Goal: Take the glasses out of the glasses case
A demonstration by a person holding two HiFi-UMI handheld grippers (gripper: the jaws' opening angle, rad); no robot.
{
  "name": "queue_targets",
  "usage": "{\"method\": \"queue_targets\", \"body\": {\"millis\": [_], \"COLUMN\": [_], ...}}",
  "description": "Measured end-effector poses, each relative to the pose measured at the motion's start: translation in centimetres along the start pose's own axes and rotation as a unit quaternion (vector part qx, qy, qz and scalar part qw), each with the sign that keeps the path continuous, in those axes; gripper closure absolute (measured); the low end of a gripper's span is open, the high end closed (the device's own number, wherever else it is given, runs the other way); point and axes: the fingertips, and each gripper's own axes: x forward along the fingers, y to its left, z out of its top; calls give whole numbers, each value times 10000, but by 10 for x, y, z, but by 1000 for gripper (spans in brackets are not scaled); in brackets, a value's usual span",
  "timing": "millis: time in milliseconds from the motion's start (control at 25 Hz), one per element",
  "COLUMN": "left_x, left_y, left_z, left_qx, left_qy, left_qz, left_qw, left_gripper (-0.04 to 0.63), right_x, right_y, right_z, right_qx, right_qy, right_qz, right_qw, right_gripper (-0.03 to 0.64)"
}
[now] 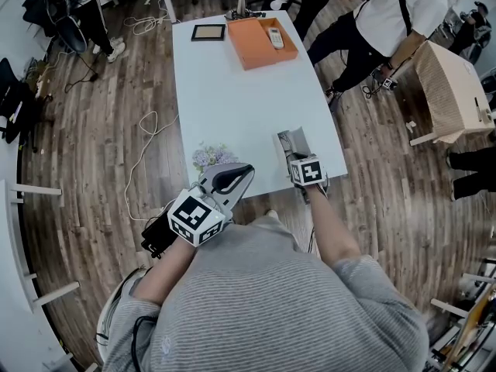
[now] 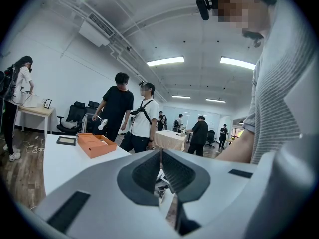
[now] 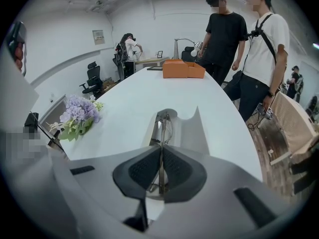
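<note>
Glasses [image 3: 163, 126] — thin-framed, in open glasses case [image 3: 197, 133], tabletop's [image 1: 232, 91] lower right in head view. Right gripper [image 3: 161, 156] fingers pinch the frame; lift gently, straight out. Left gripper [image 2: 160, 158] fingers pressed together, empty — should steady case.

White counter [image 1: 232, 99], orange cardboard box [image 1: 260, 46], lilac flowers [image 1: 211, 156]; black-and-white square markers [image 1: 198, 217] pattern the grey left hand-held gripper [image 1: 242, 173].

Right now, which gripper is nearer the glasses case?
Right. The right gripper is at the glasses case, gripping the glasses; the left gripper sits apart, by the flowers.
</note>
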Motion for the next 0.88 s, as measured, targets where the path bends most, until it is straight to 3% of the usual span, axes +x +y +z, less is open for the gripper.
{"method": "queue_targets", "body": {"millis": [880], "left_x": [-2], "left_y": [-4], "left_z": [3], "left_qx": [60], "left_qy": [-52], "left_qz": [-82], "left_qw": [9999], "left_gripper": [572], "right_x": [-19], "right_y": [-8], "right_z": [10], "right_qx": [-45], "right_qy": [-255], "right_qz": [-204], "right_qw": [9995], "right_gripper": [591]}}
